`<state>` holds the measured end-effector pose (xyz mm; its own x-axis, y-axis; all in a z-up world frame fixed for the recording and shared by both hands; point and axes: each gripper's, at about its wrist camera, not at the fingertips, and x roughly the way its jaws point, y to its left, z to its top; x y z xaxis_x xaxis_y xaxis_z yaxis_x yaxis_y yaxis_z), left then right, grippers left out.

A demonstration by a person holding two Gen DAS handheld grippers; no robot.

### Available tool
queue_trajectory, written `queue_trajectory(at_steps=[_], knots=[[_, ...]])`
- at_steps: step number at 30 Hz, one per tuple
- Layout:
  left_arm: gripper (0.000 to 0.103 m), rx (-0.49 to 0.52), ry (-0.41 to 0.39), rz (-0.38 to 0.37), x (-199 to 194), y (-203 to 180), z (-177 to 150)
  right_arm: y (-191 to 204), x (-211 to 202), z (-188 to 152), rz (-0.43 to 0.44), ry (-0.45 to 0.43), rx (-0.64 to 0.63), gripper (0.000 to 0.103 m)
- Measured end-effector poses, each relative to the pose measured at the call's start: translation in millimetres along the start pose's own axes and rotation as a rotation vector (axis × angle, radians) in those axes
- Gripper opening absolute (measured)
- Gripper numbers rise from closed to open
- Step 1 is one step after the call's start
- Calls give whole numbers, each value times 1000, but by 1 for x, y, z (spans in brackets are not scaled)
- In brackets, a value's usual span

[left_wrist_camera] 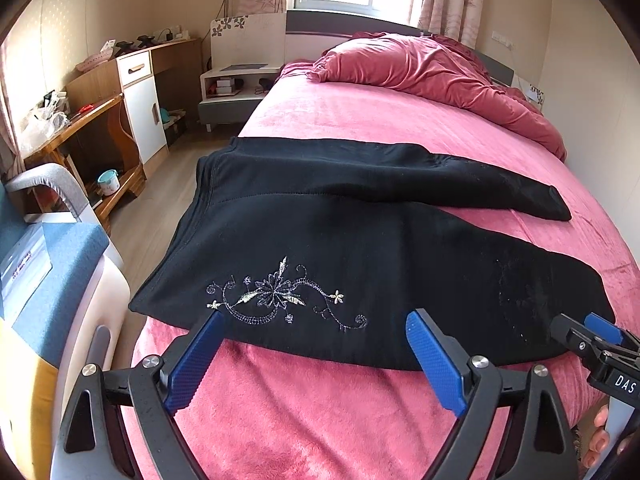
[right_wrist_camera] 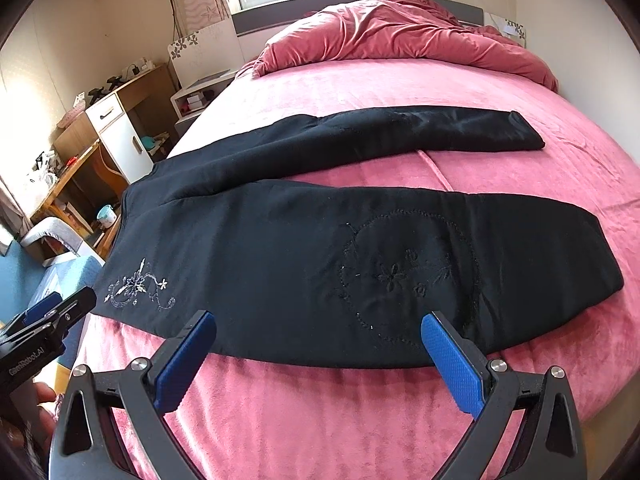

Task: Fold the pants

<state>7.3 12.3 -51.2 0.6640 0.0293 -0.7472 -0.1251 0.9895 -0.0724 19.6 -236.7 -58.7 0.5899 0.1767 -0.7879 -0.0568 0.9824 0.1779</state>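
1. The left hand-held gripper (left_wrist_camera: pixel 316 318) stands with its jaws spread wide and nothing between them, its blue pads (left_wrist_camera: pixel 194 360) poised just short of the near hem of the pants. The right hand-held gripper (right_wrist_camera: pixel 320 322) is likewise wide and empty, hovering over the same near edge further along the leg.
2. The bed (left_wrist_camera: pixel 304 412), under a pink plush cover, carries everything. It gives broad open room beyond and to the right of the garment; the cover probably grips cloth a little, so dragging may bunch it.
3. The crumpled red quilt (left_wrist_camera: pixel 432 76) lies well apart at the head of the bed, no obstacle.
4. The black pants (right_wrist_camera: pixel 304 248) lie flat across the bed, waistband towards the left edge, legs splayed into a V with pink cover showing between them. They look thick, soft and limp, likely of moderate weight: they will sag and want lifting at two points.
5. The waistband hangs just over the bed's left edge, beside a blue chair (left_wrist_camera: pixel 48 264), so room is tight there.
6. A sensible hold is the near leg's outer seam, one gripper close to the silver embroidery (left_wrist_camera: pixel 280 296) and the other towards the cuff, to carry it over the far leg.
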Motion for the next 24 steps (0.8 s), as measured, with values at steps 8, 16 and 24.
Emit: queue_trajectory(at_steps=[8, 16, 24], knots=[[94, 3, 5, 3, 0, 0, 0, -3, 2, -1, -2, 5, 9, 103], [94, 6, 11, 6, 1, 0, -1, -7, 3, -3, -9, 8, 17, 103], [100, -59, 105, -49, 24, 14, -6, -25, 4, -8, -7, 31, 46, 103]])
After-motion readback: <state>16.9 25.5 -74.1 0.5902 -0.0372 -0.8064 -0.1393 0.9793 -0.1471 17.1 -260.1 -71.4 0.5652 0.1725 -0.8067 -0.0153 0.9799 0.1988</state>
